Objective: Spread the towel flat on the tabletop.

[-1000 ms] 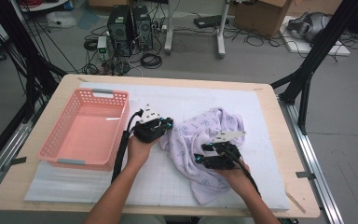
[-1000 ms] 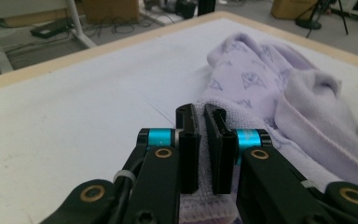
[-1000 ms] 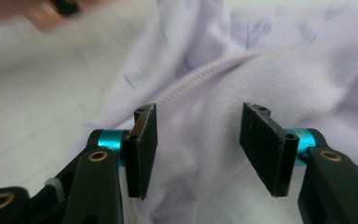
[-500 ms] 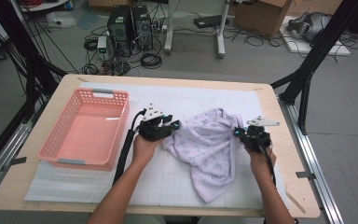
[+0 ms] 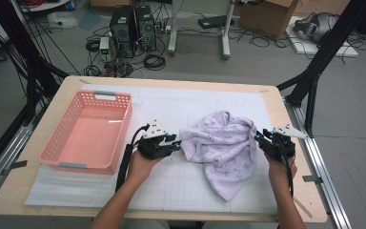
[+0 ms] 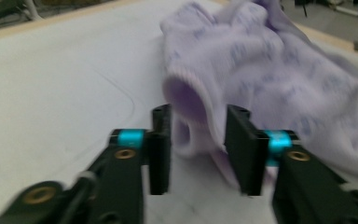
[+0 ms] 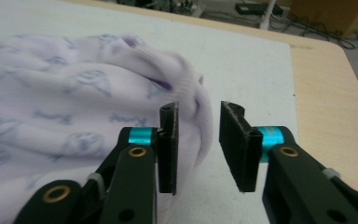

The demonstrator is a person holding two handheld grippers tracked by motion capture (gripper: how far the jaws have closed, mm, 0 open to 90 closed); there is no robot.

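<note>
One lilac garment [image 5: 224,150], one pink basket [image 5: 88,138], two hand-held grippers, one white mat [image 5: 171,191], one table [image 5: 286,200]

the garment [image 5: 224,150] at the centre of the frame is soft lilac cloth, matt and fleecy, with a faint printed pattern and a ribbed cuff. the basket [image 5: 88,133] at the left is glossy pink plastic with latticed walls. the table [image 5: 286,119] has a pale wood rim, matt, under a smooth white gridded mat [image 5: 171,176]. each tool [image 6: 198,140] is matt black plastic with shiny blue metal collars.
</note>
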